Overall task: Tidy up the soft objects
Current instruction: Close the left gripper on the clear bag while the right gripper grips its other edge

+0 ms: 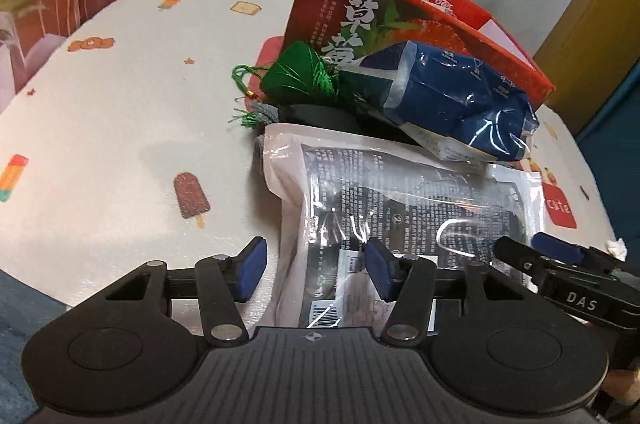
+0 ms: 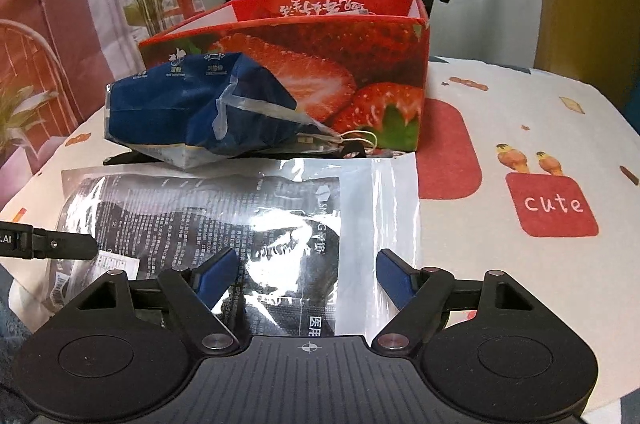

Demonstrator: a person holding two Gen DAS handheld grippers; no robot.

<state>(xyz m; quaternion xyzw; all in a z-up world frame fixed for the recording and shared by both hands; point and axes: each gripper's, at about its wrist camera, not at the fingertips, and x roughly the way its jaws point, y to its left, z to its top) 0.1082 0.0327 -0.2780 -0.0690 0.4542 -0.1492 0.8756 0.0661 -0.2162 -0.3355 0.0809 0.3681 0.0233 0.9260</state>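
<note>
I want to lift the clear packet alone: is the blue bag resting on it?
Cannot tell. In the right wrist view the blue bag overlaps the clear packet's far edge, but neither view shows contact or a gap there.

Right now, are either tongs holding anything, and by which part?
Both tongs straddle the near edge of the clear pouch; whether the pads press on it cannot be told.

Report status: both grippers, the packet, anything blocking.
Left gripper and right gripper: jaws open, astride the clear plastic packet, not clamped. Blue bag lies on its far edge, against the strawberry box.
</note>
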